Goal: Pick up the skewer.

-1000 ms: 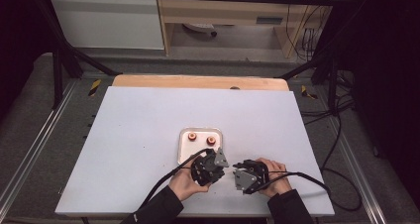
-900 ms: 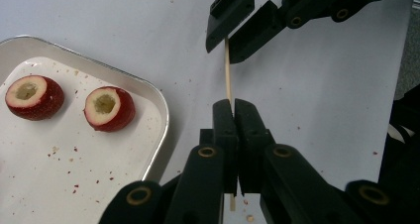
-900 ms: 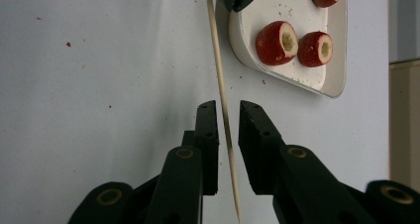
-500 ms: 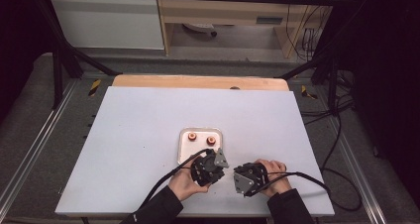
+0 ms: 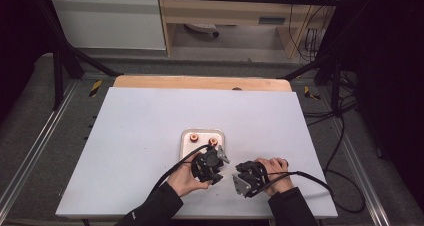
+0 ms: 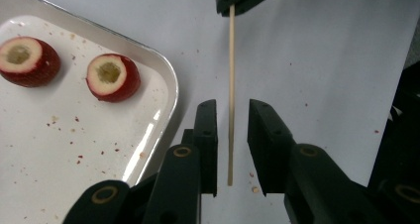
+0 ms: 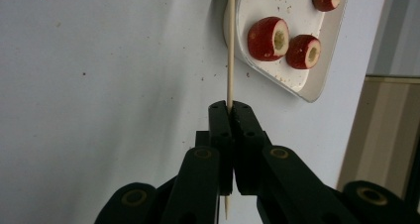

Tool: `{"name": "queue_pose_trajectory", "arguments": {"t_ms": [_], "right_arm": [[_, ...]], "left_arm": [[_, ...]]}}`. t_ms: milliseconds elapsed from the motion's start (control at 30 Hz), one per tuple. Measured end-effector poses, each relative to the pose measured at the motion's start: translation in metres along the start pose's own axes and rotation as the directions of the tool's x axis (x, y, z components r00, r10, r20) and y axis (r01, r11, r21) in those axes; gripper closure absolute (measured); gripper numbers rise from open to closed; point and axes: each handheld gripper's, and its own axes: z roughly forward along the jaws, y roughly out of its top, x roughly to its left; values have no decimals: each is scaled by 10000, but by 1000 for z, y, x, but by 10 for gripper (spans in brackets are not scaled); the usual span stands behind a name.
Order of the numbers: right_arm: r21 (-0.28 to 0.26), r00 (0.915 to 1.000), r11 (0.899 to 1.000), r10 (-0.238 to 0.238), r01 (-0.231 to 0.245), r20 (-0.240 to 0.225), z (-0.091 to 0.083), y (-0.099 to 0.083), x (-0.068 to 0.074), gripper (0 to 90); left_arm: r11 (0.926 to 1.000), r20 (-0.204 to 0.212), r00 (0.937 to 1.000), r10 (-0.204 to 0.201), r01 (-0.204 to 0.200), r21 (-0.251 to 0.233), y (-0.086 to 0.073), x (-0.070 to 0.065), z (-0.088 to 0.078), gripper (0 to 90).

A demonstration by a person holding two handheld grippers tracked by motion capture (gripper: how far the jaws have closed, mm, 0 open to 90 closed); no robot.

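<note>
Handover step, by the look: right tool (image 7: 230, 110) clamped on skewer (image 6: 231, 85), left tool (image 6: 232, 130) apart around it beside tray (image 6: 166, 80). Next, probably: closing left.

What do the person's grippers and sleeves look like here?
Both grippers, left and right, are black with two blocky black jaws hinged on round pivots. Each carries a grey three-cornered plate and trails a black cable. The person's sleeves are dark, reaching to the wrists.
</note>
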Motion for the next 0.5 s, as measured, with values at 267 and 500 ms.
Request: {"name": "queue_pose_trajectory", "arguments": {"t_ms": [267,500], "right_arm": [[305,9970,9967,-761,757,104,0,8,-5,890],[392,9915,9907,-1303,1300,58,1,12,-5,889]], "left_arm": [[9944,-22,10000,35,-32,1057,11,2,9,826],[9896,-35,10000,-29,34,1438,16,2,15,877]]}}
